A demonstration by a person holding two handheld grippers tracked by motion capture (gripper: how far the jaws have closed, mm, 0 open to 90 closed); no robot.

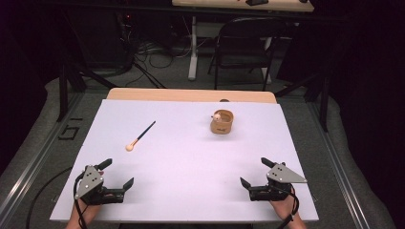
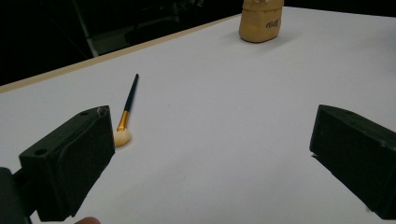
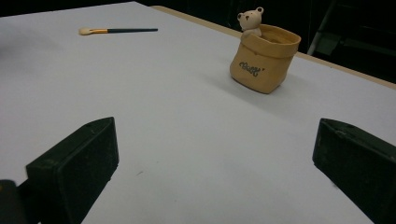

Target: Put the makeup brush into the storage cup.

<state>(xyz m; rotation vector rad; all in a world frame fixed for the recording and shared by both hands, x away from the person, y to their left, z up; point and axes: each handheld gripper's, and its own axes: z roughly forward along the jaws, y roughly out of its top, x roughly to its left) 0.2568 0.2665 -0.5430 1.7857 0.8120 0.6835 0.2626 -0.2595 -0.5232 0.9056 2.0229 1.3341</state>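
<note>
A makeup brush (image 1: 140, 136) with a dark handle and pale bristles lies flat on the white table top (image 1: 191, 157), left of centre. A tan sack-shaped holder (image 1: 222, 122) with a small bear figure on its rim stands upright at the back, right of centre. My left gripper (image 1: 117, 173) rests near the front left corner, jaws wide apart with nothing between them. My right gripper (image 1: 256, 172) sits near the front right, also open and empty. The left gripper view has the brush (image 2: 127, 111) just beyond its left jaw and the holder (image 2: 261, 21) far off. The right gripper view has the holder (image 3: 264, 56) ahead and the brush (image 3: 116, 31) at the far left.
A wooden table edge (image 1: 191, 95) runs behind the white top. Beyond it stand a black folding chair (image 1: 243, 47) and cables on the floor. Metal rails flank the table on both sides.
</note>
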